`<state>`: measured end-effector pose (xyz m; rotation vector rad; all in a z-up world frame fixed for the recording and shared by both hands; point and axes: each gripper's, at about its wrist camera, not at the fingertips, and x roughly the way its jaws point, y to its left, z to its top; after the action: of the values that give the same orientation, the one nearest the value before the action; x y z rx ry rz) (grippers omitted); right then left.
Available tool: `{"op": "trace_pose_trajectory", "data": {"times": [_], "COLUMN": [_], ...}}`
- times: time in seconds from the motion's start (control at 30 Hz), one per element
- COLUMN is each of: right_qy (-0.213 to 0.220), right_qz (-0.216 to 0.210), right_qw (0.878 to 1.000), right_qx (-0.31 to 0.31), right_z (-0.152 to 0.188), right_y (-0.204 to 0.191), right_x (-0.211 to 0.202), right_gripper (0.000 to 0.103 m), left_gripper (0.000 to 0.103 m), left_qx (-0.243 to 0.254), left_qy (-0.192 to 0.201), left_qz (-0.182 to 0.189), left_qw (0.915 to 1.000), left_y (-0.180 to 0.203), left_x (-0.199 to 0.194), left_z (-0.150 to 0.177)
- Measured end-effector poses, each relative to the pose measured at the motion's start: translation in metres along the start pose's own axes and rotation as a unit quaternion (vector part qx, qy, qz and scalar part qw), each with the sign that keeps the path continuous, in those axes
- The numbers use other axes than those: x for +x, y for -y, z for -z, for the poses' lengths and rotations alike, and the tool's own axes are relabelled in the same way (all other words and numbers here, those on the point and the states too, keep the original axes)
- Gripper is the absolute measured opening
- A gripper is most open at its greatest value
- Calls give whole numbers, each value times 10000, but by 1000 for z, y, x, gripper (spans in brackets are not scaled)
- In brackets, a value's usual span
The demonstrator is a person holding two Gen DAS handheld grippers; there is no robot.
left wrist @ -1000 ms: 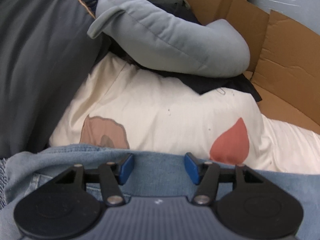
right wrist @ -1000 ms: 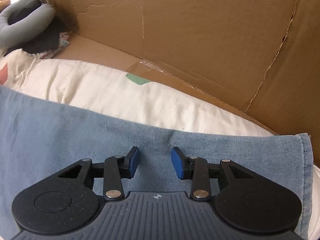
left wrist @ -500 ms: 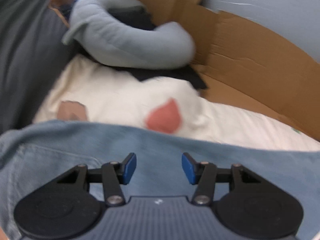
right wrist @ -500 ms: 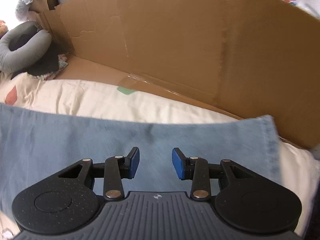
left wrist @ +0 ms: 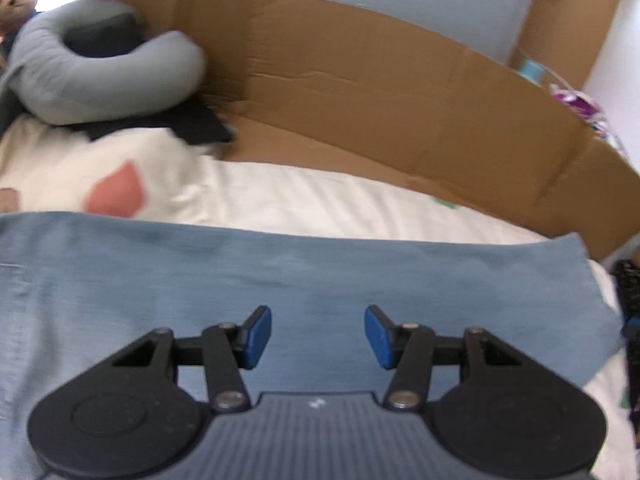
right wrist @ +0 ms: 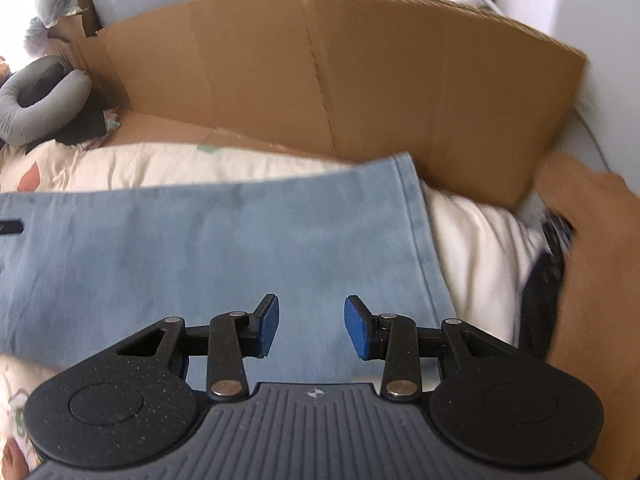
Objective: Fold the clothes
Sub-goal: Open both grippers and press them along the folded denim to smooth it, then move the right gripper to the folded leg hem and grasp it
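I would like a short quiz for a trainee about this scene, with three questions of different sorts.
1. True or false: the left gripper holds the flat light-blue denim garment.
2. What stands behind the cream bedding? A) brown cardboard wall B) wooden shelf C) mirror
3. Fill in: the curved grey pillow lies on a ____ cloth.

Key: 1 false, both the left gripper and the right gripper are open above it; 2 A; 3 black.

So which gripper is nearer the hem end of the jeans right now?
Right. The right gripper hangs over the jeans just beside the hem end; the left gripper is over the middle of the leg, with the hem off to its right.
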<state>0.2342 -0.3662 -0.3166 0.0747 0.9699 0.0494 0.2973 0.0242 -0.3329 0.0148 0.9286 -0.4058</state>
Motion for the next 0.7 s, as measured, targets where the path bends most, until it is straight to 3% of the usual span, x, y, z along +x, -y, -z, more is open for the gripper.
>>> {"op": "trace_pose_trajectory", "data": {"times": [0.33,0.5,0.7], "right_qy": [41,86,52], "right_qz": [86,0,-266], "right_qw": [9976,9952,9916], "right_qx": [690,977,1261], "right_z": [49,69,78], "right_y": [29,29,35], "right_x": [-3,3,16], "right_gripper": [43,44,44], "left_gripper": [60,61,68], "left_qx": [768,1676,2124], "left_qy": [-286,-542,-726], "left_qz": [524,807,1132], "left_qw": [9953,9810,9679], "left_y": [80,129,175], "left_x": [14,25,33], "left_z": [5,26,60]}}
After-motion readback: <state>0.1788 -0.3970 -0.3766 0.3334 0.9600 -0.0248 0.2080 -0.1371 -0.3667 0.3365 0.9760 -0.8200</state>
